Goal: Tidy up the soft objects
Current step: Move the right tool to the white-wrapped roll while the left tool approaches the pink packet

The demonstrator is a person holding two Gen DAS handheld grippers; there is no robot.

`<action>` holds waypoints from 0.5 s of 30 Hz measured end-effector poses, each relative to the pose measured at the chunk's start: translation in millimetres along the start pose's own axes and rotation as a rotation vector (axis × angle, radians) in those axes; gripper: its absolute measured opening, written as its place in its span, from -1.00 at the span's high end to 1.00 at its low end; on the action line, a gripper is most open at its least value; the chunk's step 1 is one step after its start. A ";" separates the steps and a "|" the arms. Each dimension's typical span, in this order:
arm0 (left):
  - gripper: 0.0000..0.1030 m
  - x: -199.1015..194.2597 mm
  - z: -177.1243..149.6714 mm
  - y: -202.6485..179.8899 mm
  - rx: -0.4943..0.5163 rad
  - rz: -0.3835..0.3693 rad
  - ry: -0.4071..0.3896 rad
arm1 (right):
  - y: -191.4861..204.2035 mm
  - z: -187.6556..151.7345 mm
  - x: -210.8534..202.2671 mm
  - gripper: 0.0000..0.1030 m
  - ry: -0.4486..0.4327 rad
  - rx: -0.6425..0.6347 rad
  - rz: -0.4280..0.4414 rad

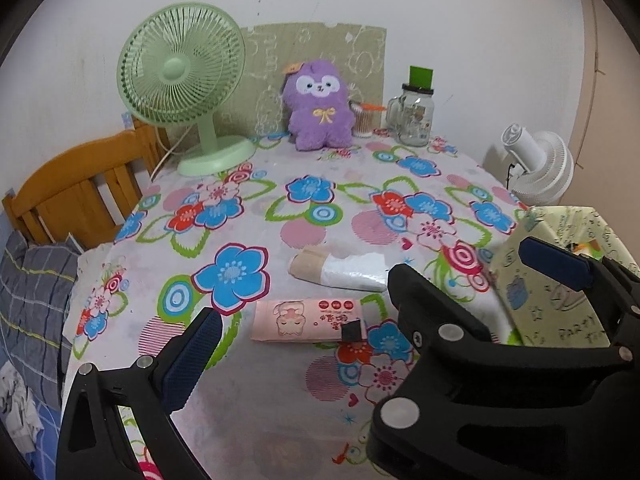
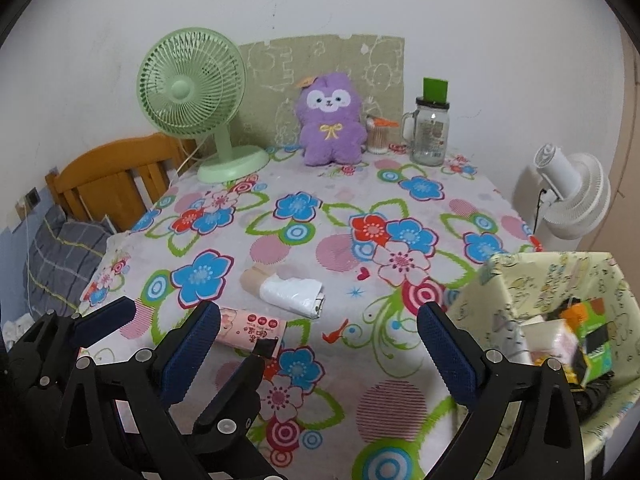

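Tissue packs fill the patterned box [image 2: 516, 296]; both grippers' jaws gape apart, holding nothing.

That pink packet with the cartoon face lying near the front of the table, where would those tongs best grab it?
Probably across the middle of the pink packet, pinching its two long edges. It lies flat with its length running left to right, so its short width would fit between open tongs. Coming from above and the near side looks easiest; the left tongs hang open just in front of it.
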State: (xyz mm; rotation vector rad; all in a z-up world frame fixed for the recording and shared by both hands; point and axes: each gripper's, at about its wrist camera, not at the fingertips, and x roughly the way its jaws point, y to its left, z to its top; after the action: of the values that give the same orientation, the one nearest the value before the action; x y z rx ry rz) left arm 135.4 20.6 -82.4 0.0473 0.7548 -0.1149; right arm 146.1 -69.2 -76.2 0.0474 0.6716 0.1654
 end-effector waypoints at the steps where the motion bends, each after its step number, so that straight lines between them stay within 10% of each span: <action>1: -0.99 4.1 0.0 1.1 -0.001 0.002 0.007 | -0.2 -0.1 4.6 -0.94 0.008 0.002 0.002; 15: -0.99 53.1 4.6 12.0 -0.017 0.015 0.103 | -3.4 2.9 53.5 -0.93 0.075 0.010 -0.009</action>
State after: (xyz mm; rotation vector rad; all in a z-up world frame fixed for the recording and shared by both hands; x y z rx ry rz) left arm 178.3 27.5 -115.4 0.0434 0.8576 -0.0920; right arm 189.5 -63.5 -107.2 0.0482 0.7470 0.1556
